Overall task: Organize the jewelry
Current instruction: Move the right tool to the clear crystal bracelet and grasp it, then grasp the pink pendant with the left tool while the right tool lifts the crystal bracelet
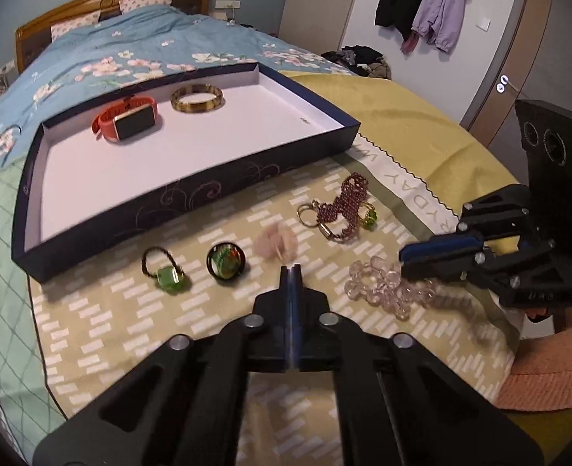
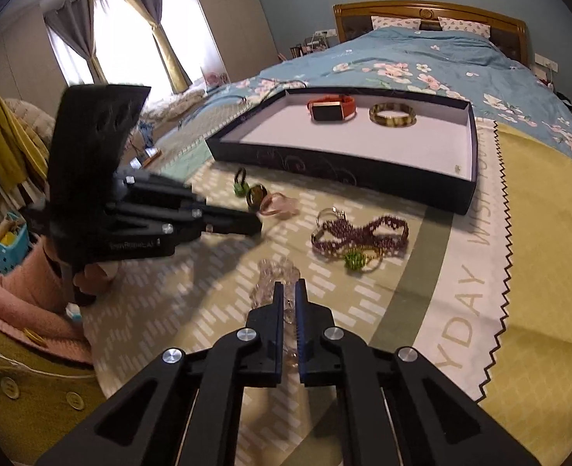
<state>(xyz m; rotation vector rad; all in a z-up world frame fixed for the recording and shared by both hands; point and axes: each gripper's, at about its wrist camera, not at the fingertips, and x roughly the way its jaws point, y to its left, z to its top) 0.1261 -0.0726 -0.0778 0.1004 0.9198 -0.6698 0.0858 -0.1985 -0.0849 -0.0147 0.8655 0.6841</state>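
Jewelry's mostly loose on the bed: left wrist view shows the watch (image 1: 130,122) and bangle (image 1: 197,97) in the tray (image 1: 192,190), left gripper (image 1: 290,270) fingers pressed together, empty. Right wrist view: right gripper (image 2: 289,285) fingers clamped on the clear bead bracelet (image 2: 276,273).

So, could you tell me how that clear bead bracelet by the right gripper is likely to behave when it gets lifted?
The clear bead bracelet lies in a loose heap of linked beads, so it will probably droop rather than hold a ring shape. The beads look smooth and glassy, so they may slip between the right gripper pads. On the soft bedspread it seems unlikely to roll.
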